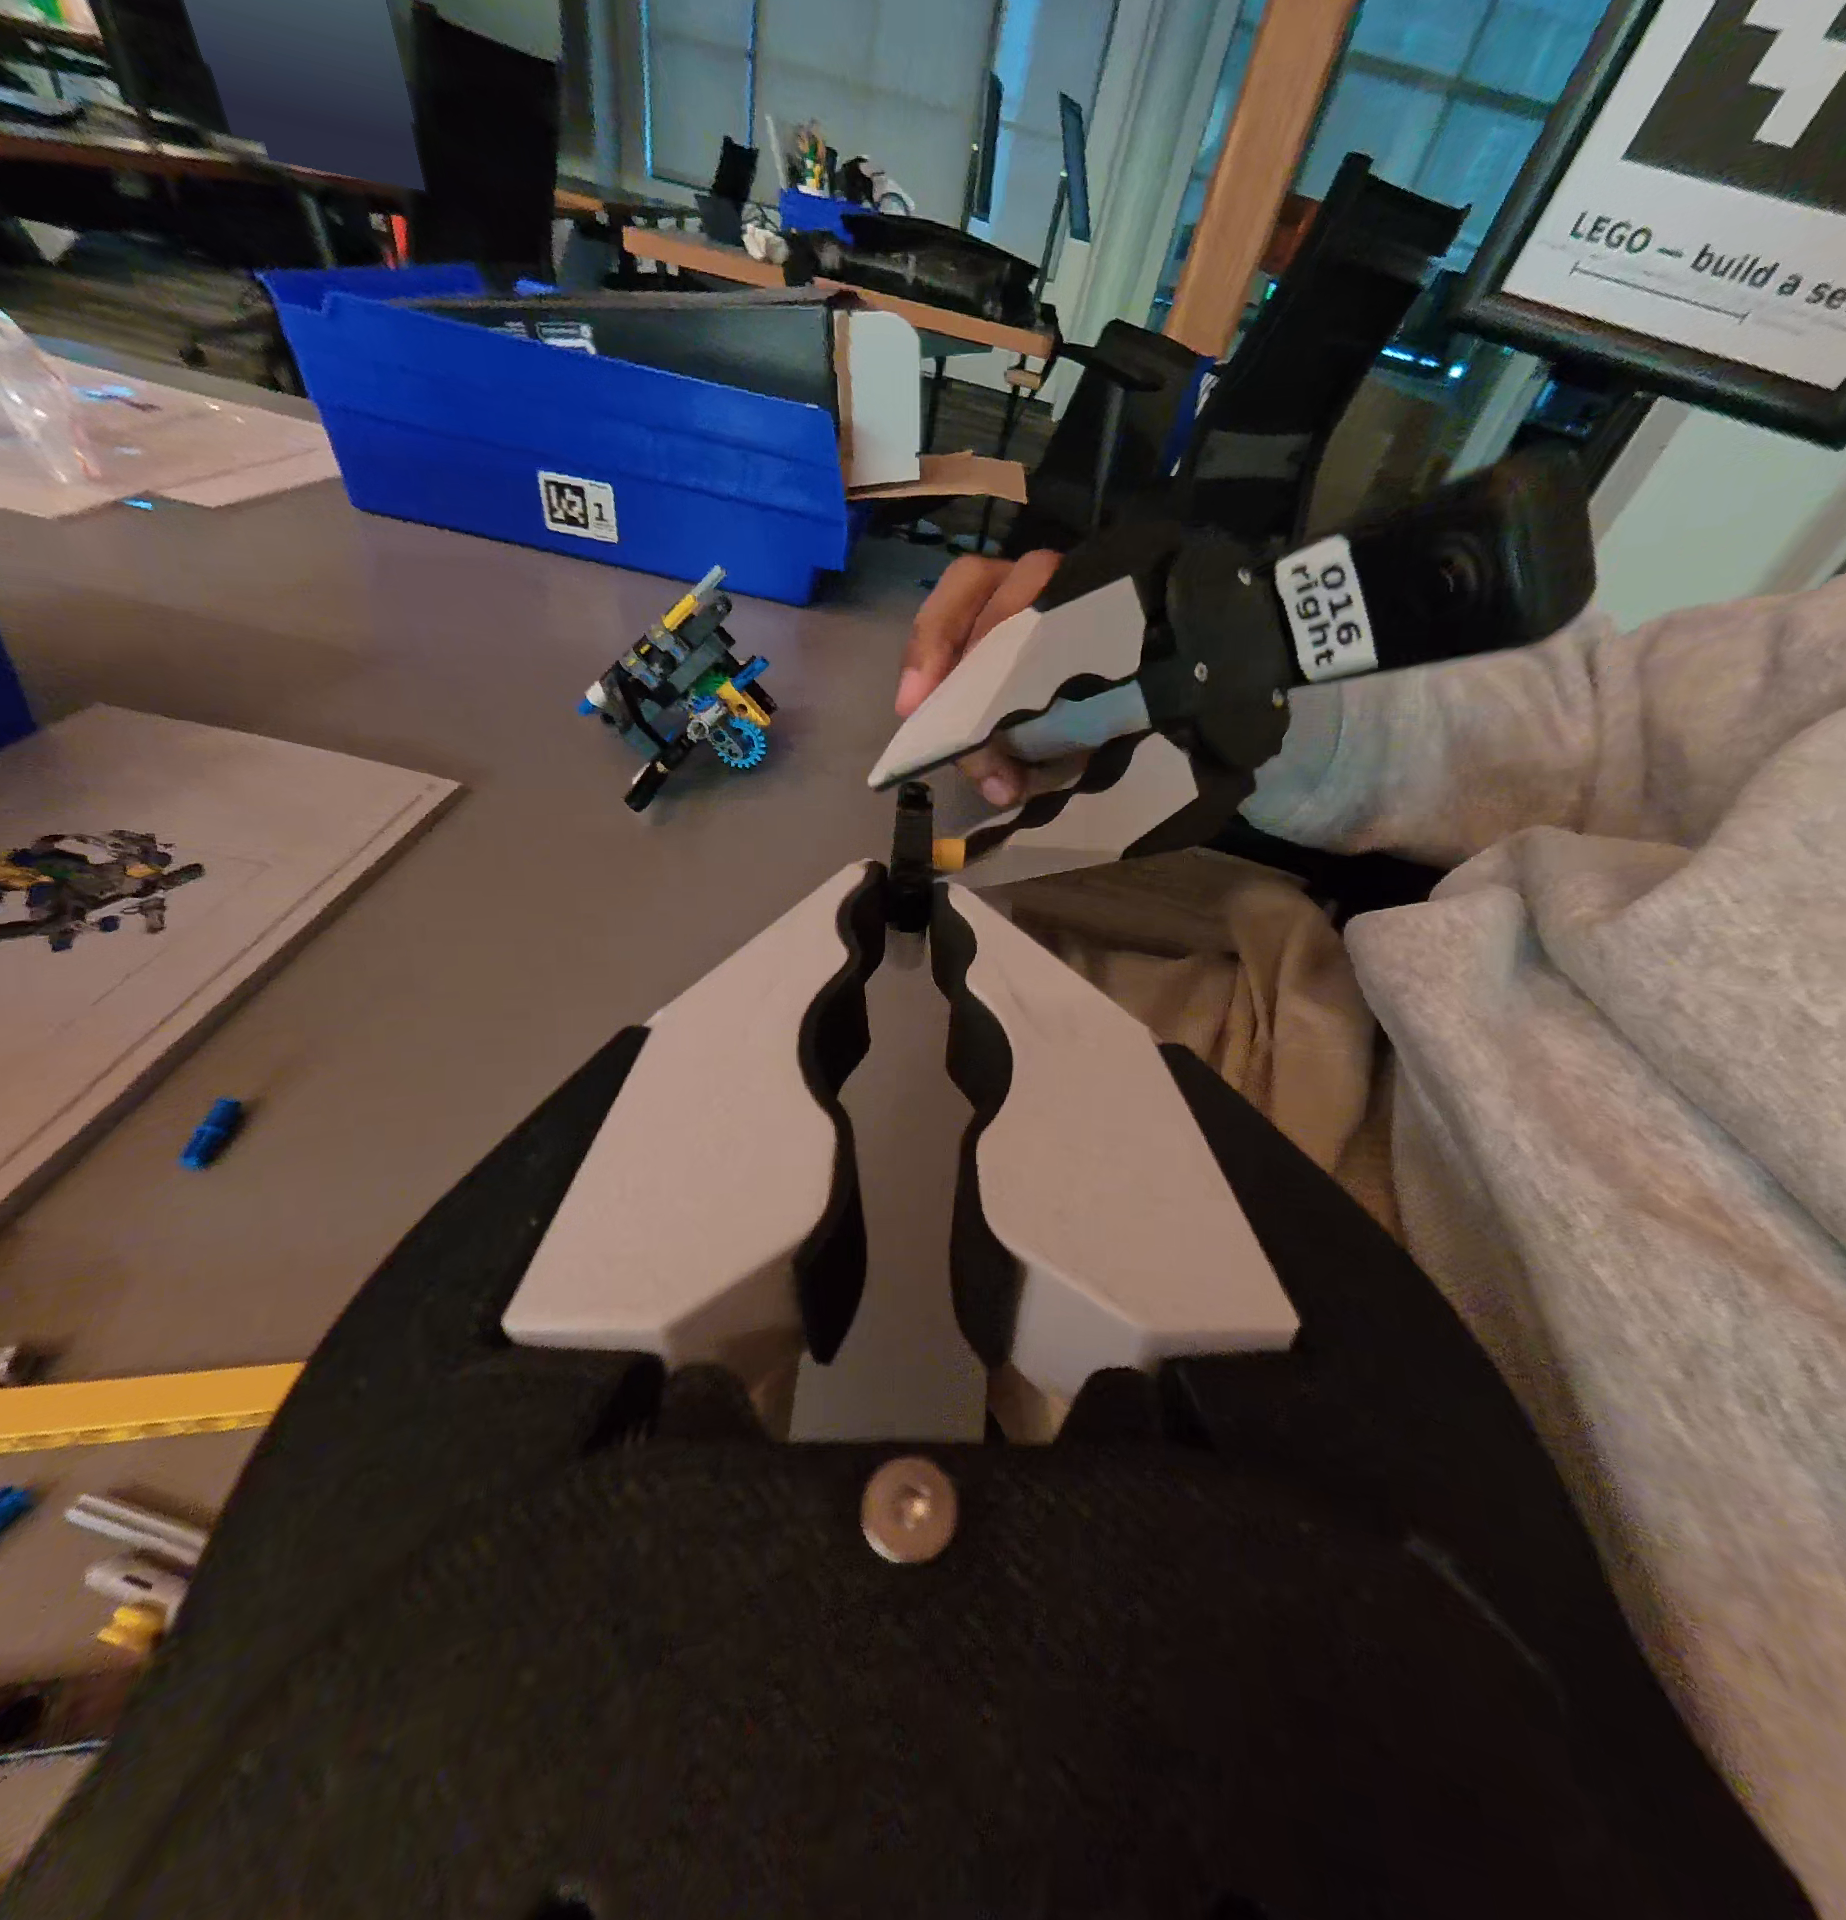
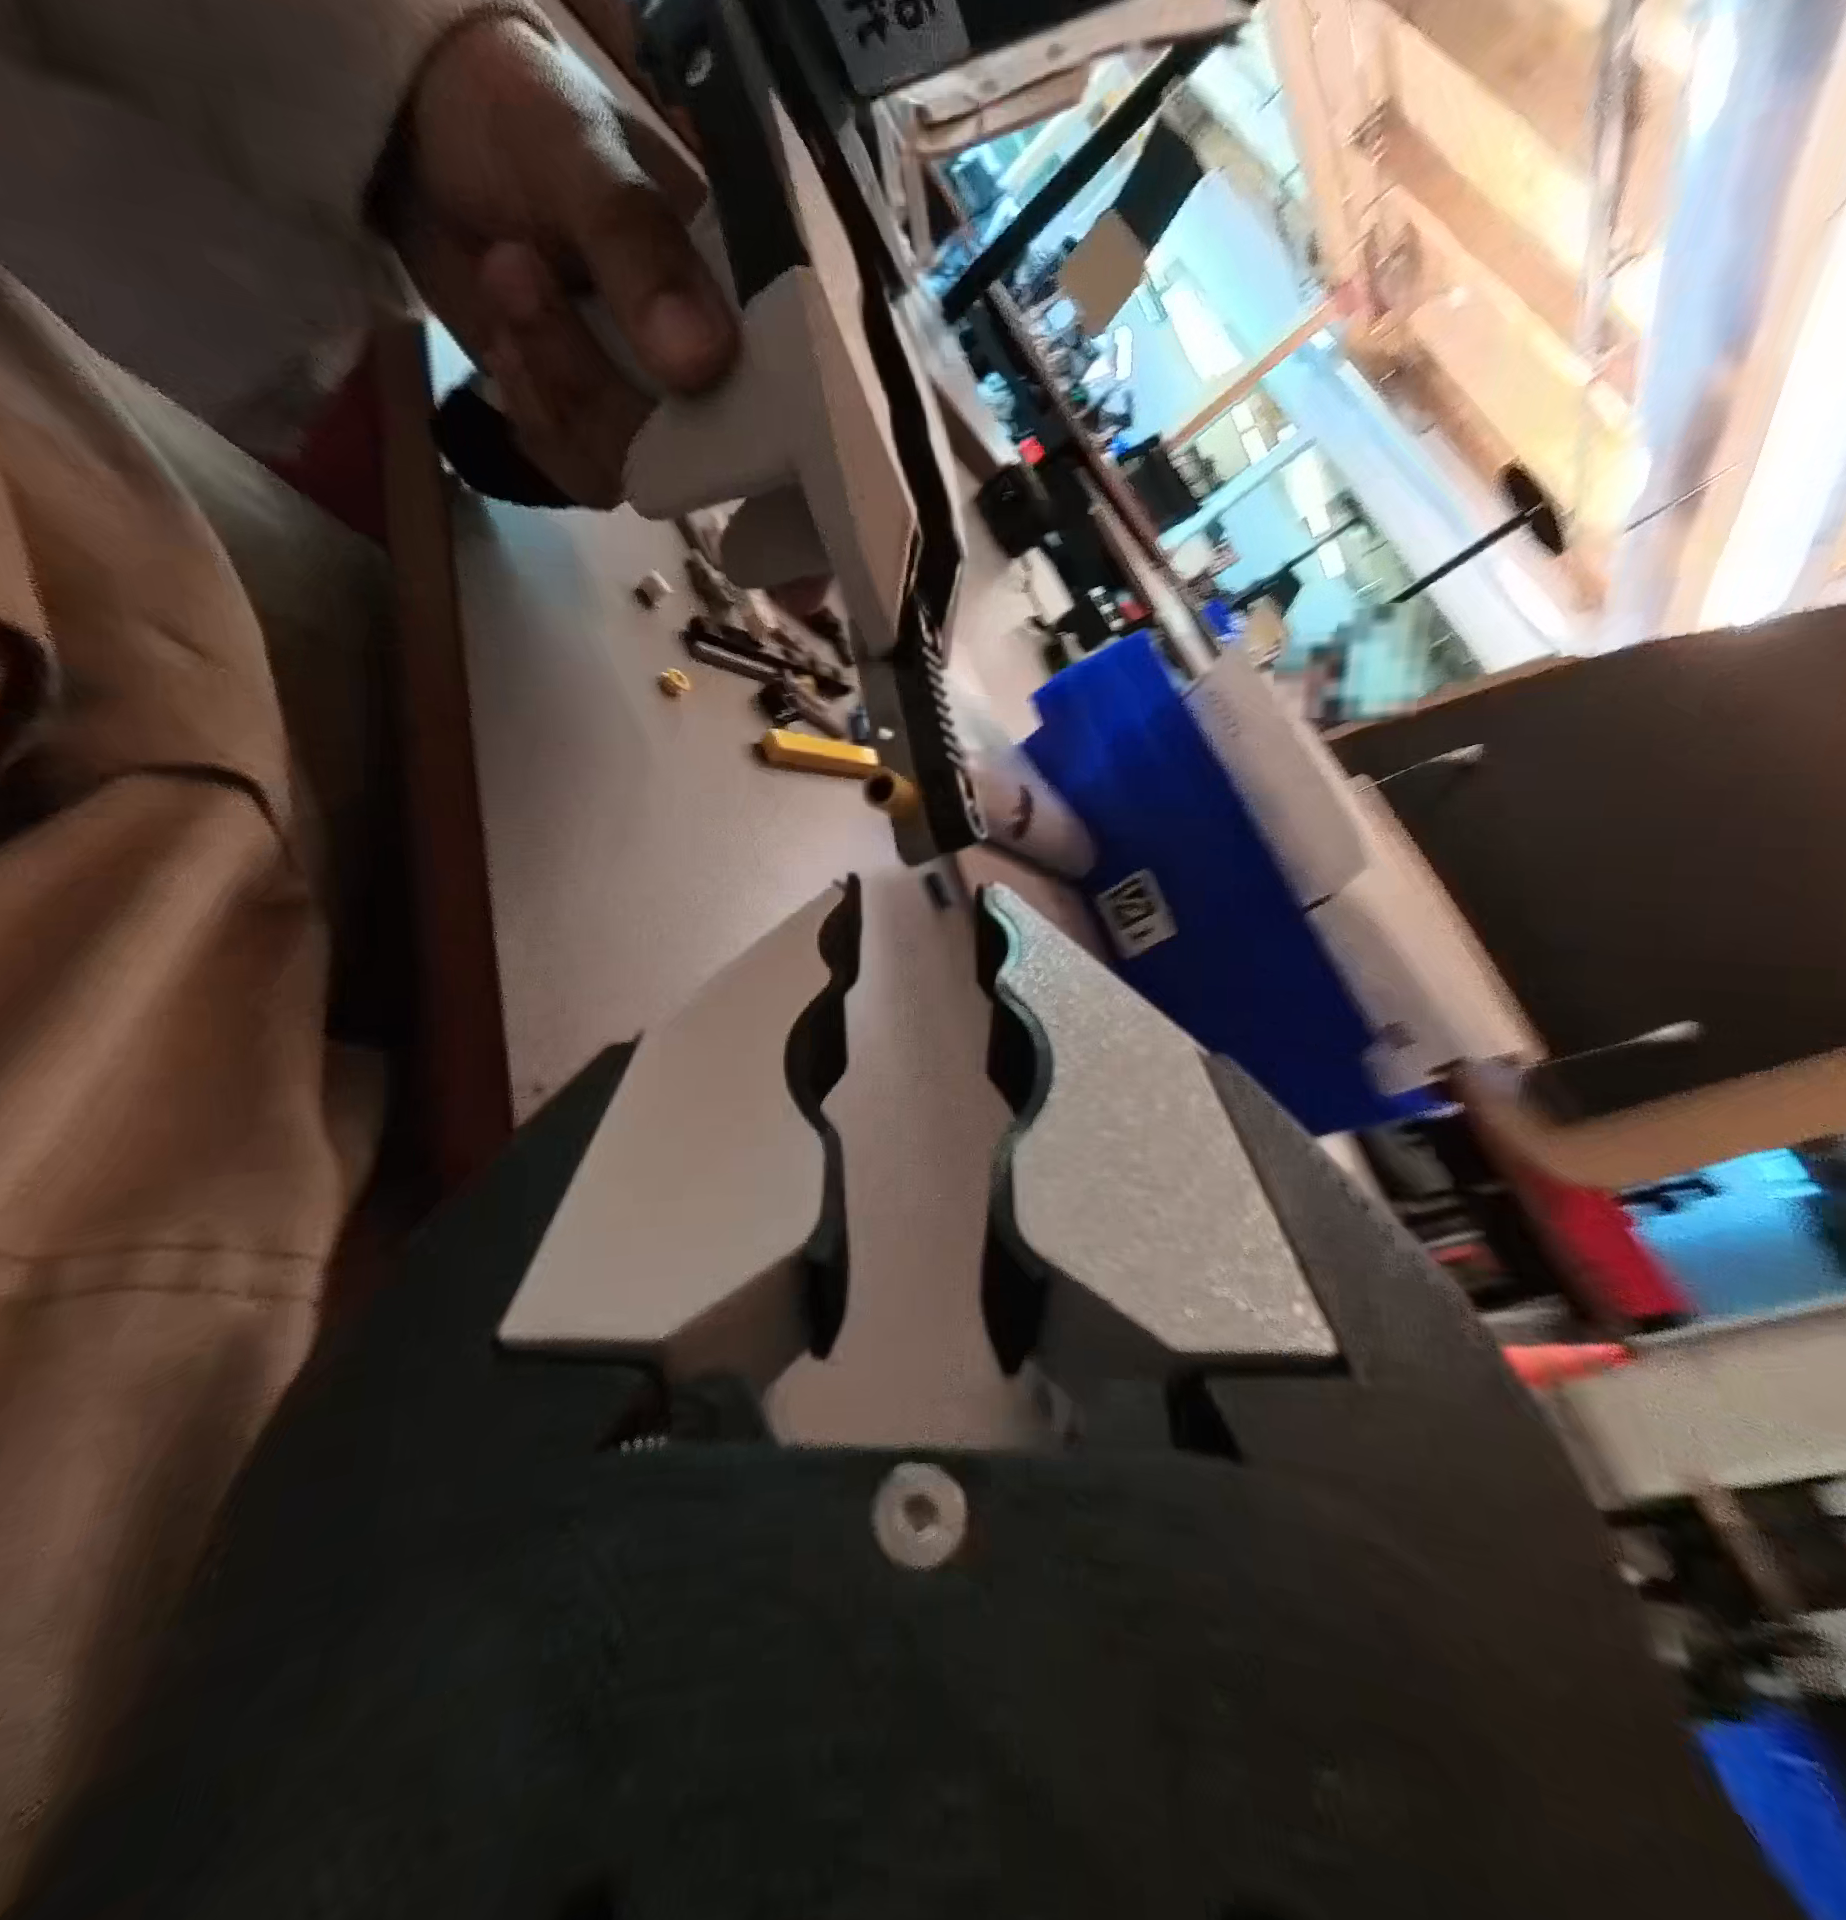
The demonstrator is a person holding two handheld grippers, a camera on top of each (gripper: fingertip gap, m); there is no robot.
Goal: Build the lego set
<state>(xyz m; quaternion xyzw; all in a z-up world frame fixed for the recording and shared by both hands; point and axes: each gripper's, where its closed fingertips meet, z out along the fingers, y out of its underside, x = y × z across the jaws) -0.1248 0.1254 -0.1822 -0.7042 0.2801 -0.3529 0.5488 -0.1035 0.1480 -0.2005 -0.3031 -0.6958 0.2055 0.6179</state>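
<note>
A small black piece with a yellow end (image 1: 911,852) is held clenched in the left gripper (image 1: 906,904) at frame centre, while the right gripper (image 2: 914,899), released and empty, is judged to need alignment for joining.

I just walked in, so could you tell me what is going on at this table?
A person is building a lego set with a handheld gripper in each hand. The left gripper is shut on a small black and yellow piece held above the table. The right gripper is open and empty, close by. A partly built model stands near a blue bin.
</note>
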